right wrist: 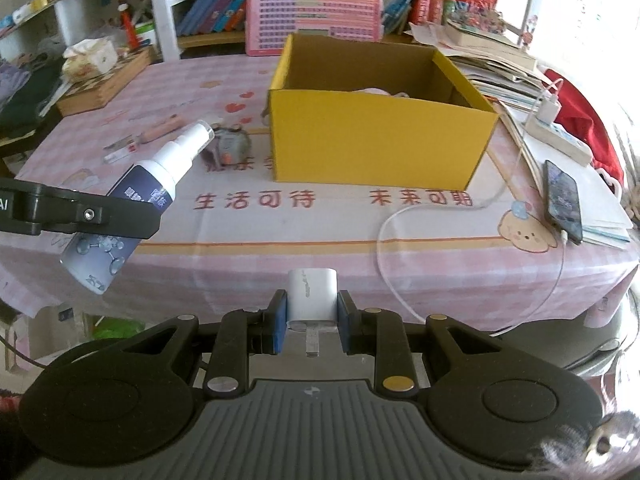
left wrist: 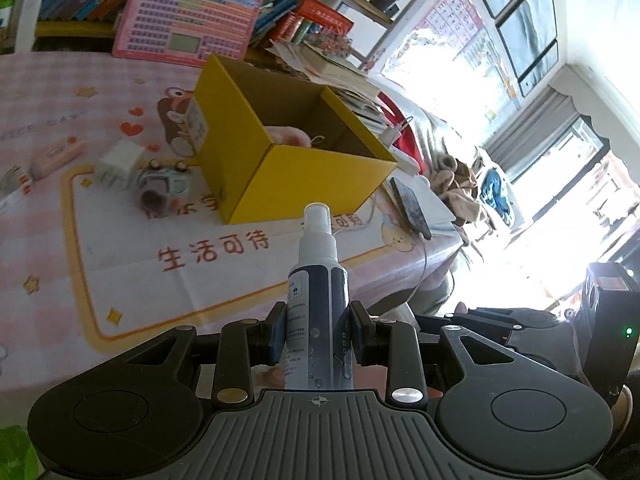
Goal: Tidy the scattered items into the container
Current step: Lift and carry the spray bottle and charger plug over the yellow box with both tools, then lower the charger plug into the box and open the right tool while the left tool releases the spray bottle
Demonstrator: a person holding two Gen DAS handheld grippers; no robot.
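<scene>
My left tongs (left wrist: 318, 338) are clamped on a spray bottle (left wrist: 318, 288) around its lower body, cap pointing forward, so the narrow end can go into the box first. My right tongs (right wrist: 312, 322) are pinched on a small white charger plug (right wrist: 312, 294), prongs facing back toward me; the flat sides give the pads something square to press on. Both loads hang in the air short of the counter (right wrist: 280, 240), near its front edge, and the yellow box (right wrist: 376, 136) stands open-topped further back, well apart from either pair of tongs. I judge I am carrying two things at once to save a trip.

The left view looks down into the box from a corner and shows something pale already lying on its floor, plus a white cube (left wrist: 118, 164) and a small grey gadget (left wrist: 162, 190) lying just beside the box wall, and a pink bar (left wrist: 56, 158) farther out. The right view shows the bottle from the side, tilted with its cap up toward the box, and a wooden-handled tool (right wrist: 162, 128) and a clear tube (right wrist: 120, 152) lying loose, which the left view misses. It also shows a phone (right wrist: 564, 200) on its cable at the right.
</scene>
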